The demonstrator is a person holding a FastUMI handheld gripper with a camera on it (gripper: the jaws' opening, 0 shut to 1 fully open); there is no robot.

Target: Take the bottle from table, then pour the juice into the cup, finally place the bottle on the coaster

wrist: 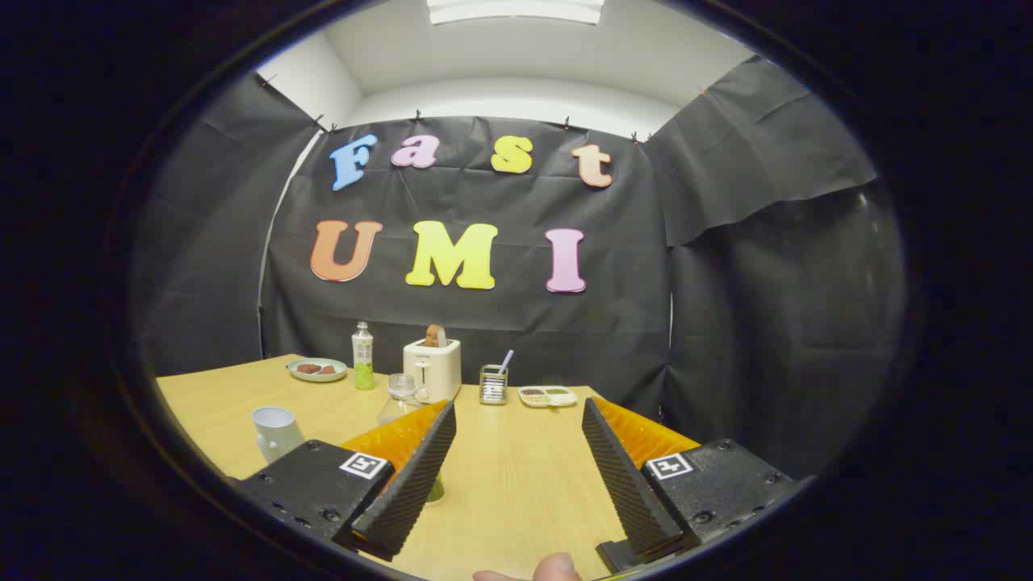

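The bottle point(399, 401), clear with an open neck and upright, stands on the wooden table point(516, 476) just behind your gripper's point(516, 468) left finger, not between the two; your fingers gape wide and hold nothing, so you'd likely shift left. The cup point(274, 429) sits further left

A clear bottle point(401, 397) with a little green juice at its base stands upright on the bench point(516, 476), cap off, partly hidden behind the gripper's point(516, 460) left finger. A pale cup point(276, 430) stands to its left, near the bench's edge.
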